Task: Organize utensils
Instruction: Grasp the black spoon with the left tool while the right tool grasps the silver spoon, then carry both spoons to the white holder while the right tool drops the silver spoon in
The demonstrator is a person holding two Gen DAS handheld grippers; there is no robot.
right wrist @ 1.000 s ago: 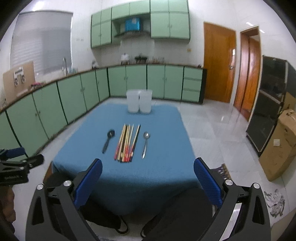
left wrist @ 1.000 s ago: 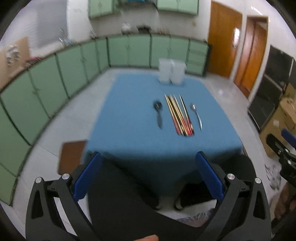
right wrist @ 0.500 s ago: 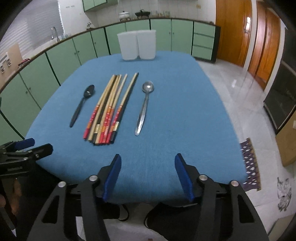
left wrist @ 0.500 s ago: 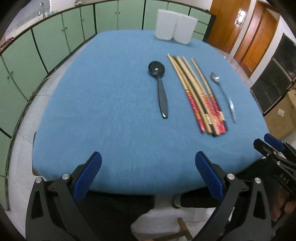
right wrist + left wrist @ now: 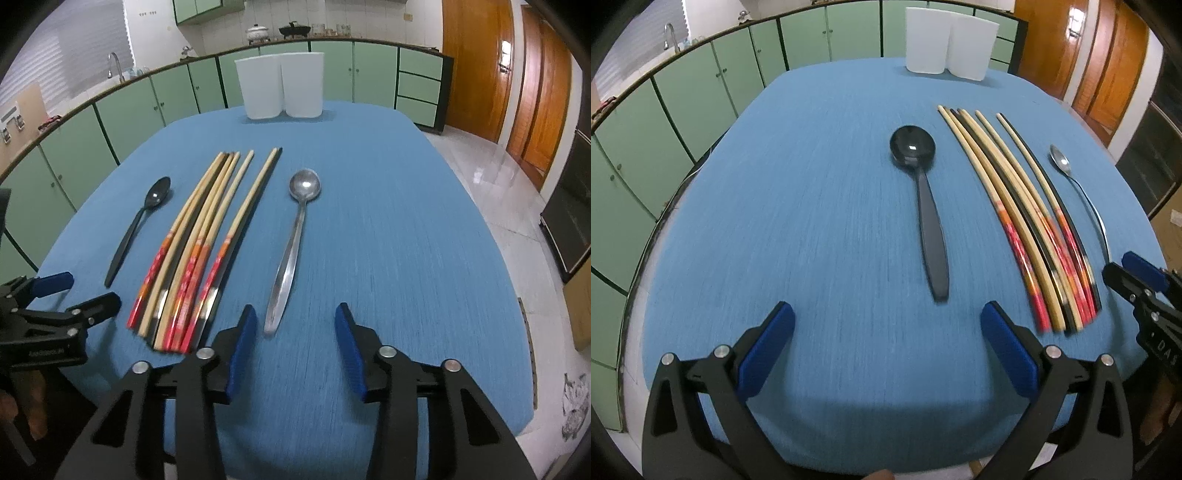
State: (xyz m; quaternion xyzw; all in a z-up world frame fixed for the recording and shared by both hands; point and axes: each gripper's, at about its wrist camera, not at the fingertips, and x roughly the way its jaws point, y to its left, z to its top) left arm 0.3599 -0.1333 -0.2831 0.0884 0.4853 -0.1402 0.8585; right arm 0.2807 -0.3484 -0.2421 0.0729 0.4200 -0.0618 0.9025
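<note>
Claws hovering over the near ends of the utensils, nothing gripped yet.

Left claw (image 5: 886, 325) is spread wide just short of the black spoon (image 5: 925, 206); right claw (image 5: 293, 326) is partly apart beside the steel spoon (image 5: 293, 236), whose handle tip lies between its pads. Chopsticks (image 5: 207, 251) lie between the spoons on the blue table (image 5: 388, 221). All run lengthwise, bowls and tips toward the white holders (image 5: 280, 85). Best to pinch each handle squarely across its width, low to the cloth.

Even indoor light, glare on black spoon (image 5: 913, 147) — fisheye-bent edges, dark corners, blurred chopsticks (image 5: 1052, 295) near ends
</note>
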